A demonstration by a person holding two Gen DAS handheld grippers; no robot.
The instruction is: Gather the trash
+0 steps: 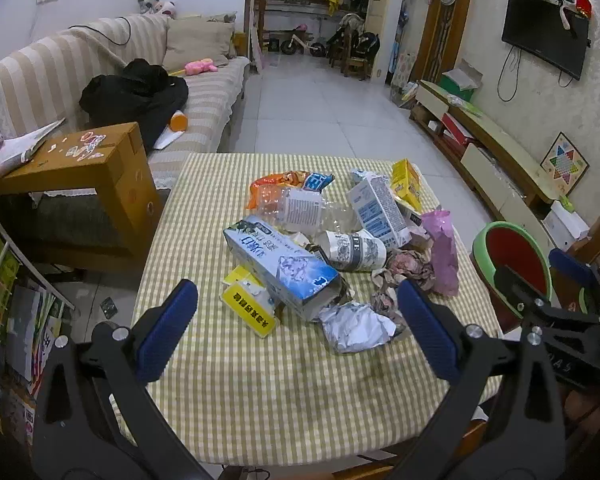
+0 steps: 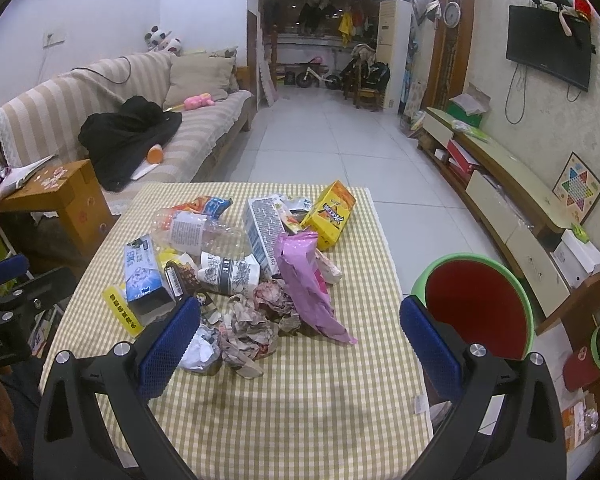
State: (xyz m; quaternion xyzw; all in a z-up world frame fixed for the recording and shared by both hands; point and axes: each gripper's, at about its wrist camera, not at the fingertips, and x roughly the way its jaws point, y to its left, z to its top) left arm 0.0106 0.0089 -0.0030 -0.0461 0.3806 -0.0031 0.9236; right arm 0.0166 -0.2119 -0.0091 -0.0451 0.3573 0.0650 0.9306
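A pile of trash lies on the checked table (image 1: 284, 400): a blue-white carton (image 1: 280, 264), a clear plastic bottle (image 1: 296, 208), a paper cup (image 1: 354, 250), crumpled foil (image 1: 356, 326), a pink bag (image 1: 444, 252), a yellow box (image 1: 406, 184). My left gripper (image 1: 298, 320) is open and empty, above the table's near side, short of the pile. My right gripper (image 2: 300, 336) is open and empty, with crumpled paper (image 2: 256, 328) and the pink bag (image 2: 304, 280) showing between its fingers. A green-rimmed red bin (image 2: 480, 308) stands right of the table.
A wooden side table (image 1: 96, 168) and a striped sofa (image 1: 204, 92) stand to the left. A low TV cabinet (image 2: 508, 192) runs along the right wall. Tiled floor (image 2: 320, 140) lies beyond the table. The right gripper's body shows at the left wrist view's right edge (image 1: 560, 312).
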